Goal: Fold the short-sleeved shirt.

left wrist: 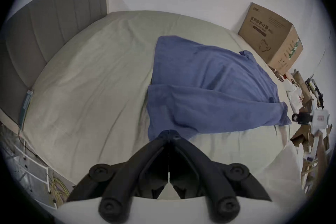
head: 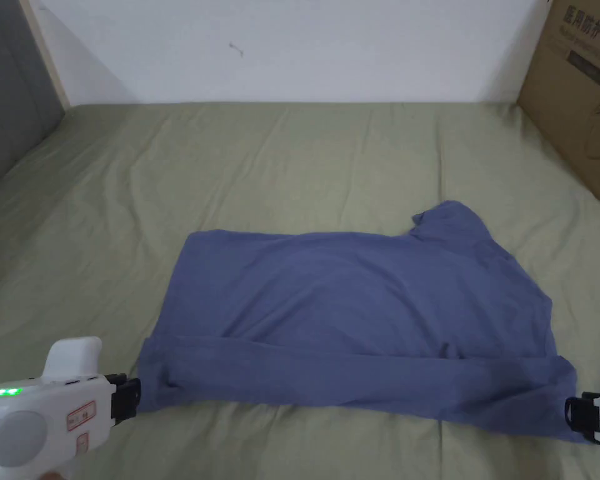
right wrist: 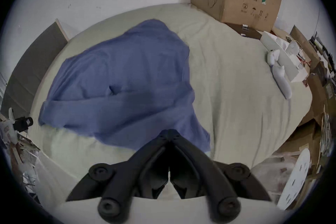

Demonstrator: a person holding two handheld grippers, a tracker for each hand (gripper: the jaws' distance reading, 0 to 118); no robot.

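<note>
left hand-held gripper [head: 127, 399] sits at the near-left corner of the blue shirt [head: 355, 312], jaws together, tips at the cloth edge; can't tell if fabric is pinched. right hand-held gripper [head: 580, 417] at the near-right corner, jaws also together, same doubt. shirt lies flat on the green bed sheet [head: 261, 162], near edge folded over as a band, one sleeve pointing far right. cardboard box [head: 580, 94] stands far right.
</note>
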